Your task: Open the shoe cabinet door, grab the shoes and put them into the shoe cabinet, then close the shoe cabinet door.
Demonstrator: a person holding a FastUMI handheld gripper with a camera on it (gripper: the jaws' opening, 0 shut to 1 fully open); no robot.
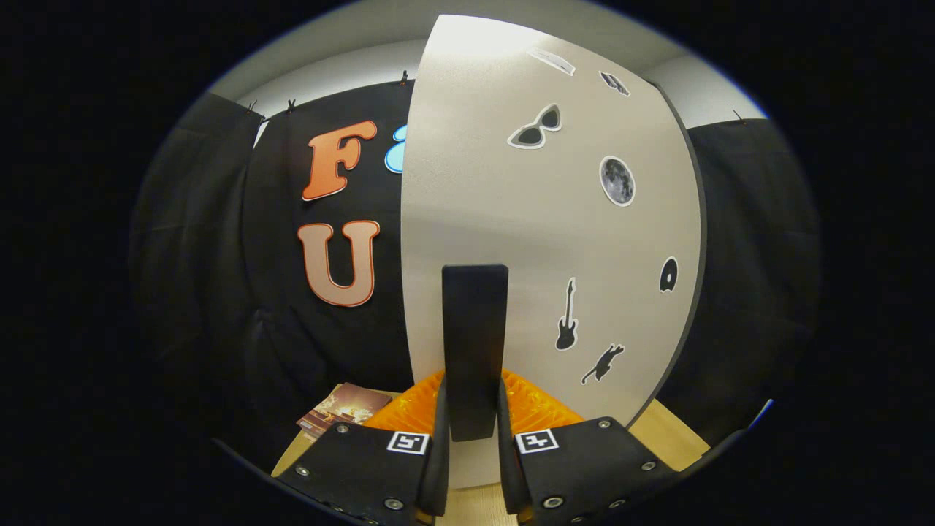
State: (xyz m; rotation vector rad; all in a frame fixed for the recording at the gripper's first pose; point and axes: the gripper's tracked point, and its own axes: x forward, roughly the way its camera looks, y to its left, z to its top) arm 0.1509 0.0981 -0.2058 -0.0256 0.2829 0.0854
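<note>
1. My hand-held gripper (473,438) is closed down to a narrow gap, with both fingers pressing the flanks of the upright black bar handle (475,343) on the shoe cabinet's pale grey door (511,219). The handle stands between the fingers and rises well beyond their tips.

2. To the left, past the left finger, a glossy printed booklet (343,409) lies on the light wooden bench (679,438), near the black booth wall. It has no part in my job.

3. In the middle, the door panel stands upright just ahead of the fingers. I judge it stiff and flat, and fairly light on its hinge, so it should swing rather than flex. The handle looks rigid and smooth-sided. I would grip it low and square so the pads do not slide along it, and pull steadily, following the door's arc.

4. Something orange and ribbed (540,409) sits just behind the fingers on both sides of the handle; I cannot tell what it is.

5. To the right, the door carries stickers: sunglasses (535,128), a moon (617,180), a guitar (567,315) and a leaping cat (603,363). Its dark edge (697,241) runs down the far right side.

6. I cannot tell from here whether the door is closed or partly swung.
</note>
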